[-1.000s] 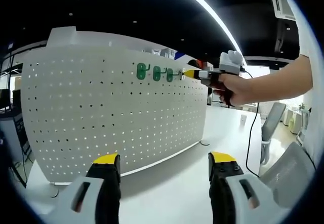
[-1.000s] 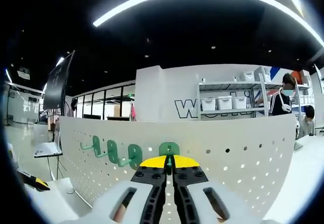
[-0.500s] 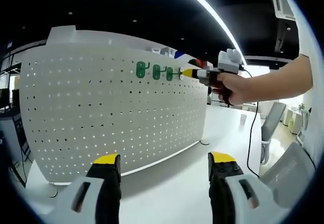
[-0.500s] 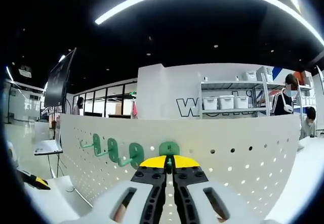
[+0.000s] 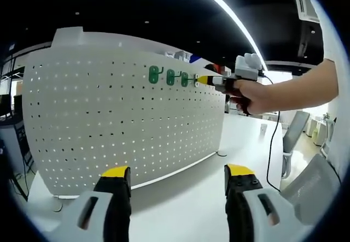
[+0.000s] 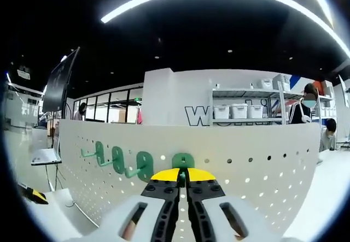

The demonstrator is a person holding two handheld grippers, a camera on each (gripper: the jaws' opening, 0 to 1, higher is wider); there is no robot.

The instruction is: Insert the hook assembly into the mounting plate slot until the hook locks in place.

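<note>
Two yellow-tipped jaws of the left gripper [image 5: 178, 179] rise at the bottom of the left gripper view, spread wide with nothing between them, idle above the white table [image 5: 191, 204]. Beyond them stands the white pegboard [image 5: 109, 122], the mounting plate, and at its upper right the right gripper [image 5: 203, 80] meets the board beside three green hooks [image 5: 170, 77] already seated in a row. In the right gripper view its jaws are closed together at bottom centre on the stem of a fourth green hook [image 6: 182, 160], whose back plate lies against the board, right of the three neighbours. Whether it has locked cannot be told. The hook looks light, stiff plastic, likely smooth, so a hold on the projecting stem near the back plate seems soundest. Farther off are shelves [image 6: 246, 111] with bins.
</note>
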